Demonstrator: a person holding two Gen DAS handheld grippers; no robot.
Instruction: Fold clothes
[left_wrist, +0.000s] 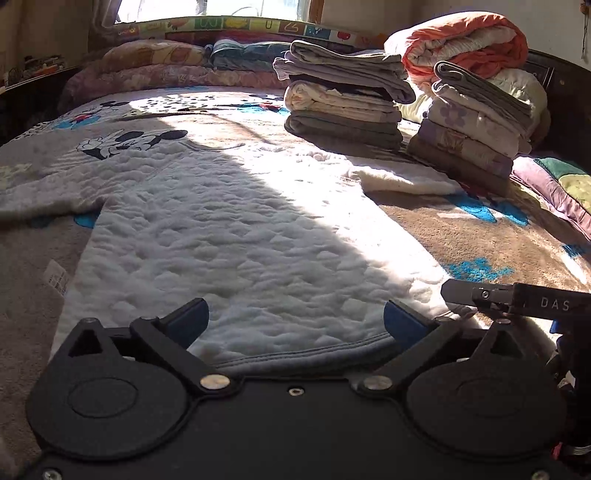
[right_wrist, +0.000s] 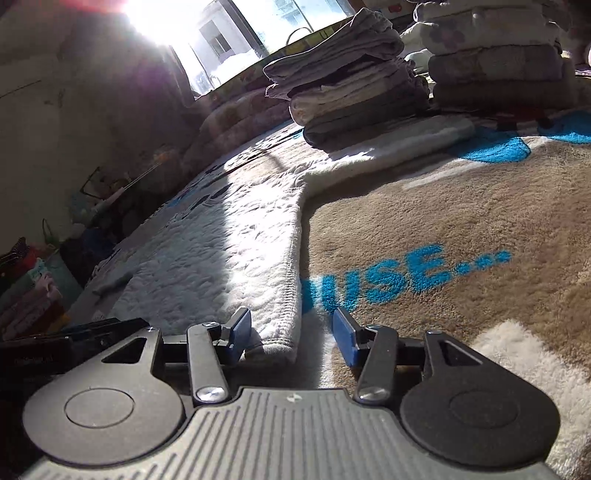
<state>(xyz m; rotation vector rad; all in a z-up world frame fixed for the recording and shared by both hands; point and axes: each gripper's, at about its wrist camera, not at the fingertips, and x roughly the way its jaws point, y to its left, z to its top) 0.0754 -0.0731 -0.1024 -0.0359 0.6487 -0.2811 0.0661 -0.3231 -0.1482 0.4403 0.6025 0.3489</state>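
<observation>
A white fleecy garment (left_wrist: 236, 236) lies spread flat, inside out, on the bed blanket (left_wrist: 480, 236), with a grey hem at its near edge and a sleeve out to each side. My left gripper (left_wrist: 295, 319) is open, low over the middle of the hem, its blue pads (left_wrist: 188, 321) wide apart with nothing between them. My right gripper (right_wrist: 291, 332) is open at the garment's (right_wrist: 229, 251) near right corner, the left pad (right_wrist: 239, 330) beside the hem corner, the right pad over the blanket (right_wrist: 461, 221). The right gripper's finger (left_wrist: 480, 295) shows at the right in the left wrist view.
Two stacks of folded clothes (left_wrist: 347, 99) (left_wrist: 476, 125) stand at the far right of the bed, with a rolled orange quilt (left_wrist: 465, 40) behind. Pillows (left_wrist: 155, 62) line the headboard under a window. A floor-level pile of items (right_wrist: 33, 288) sits left of the bed.
</observation>
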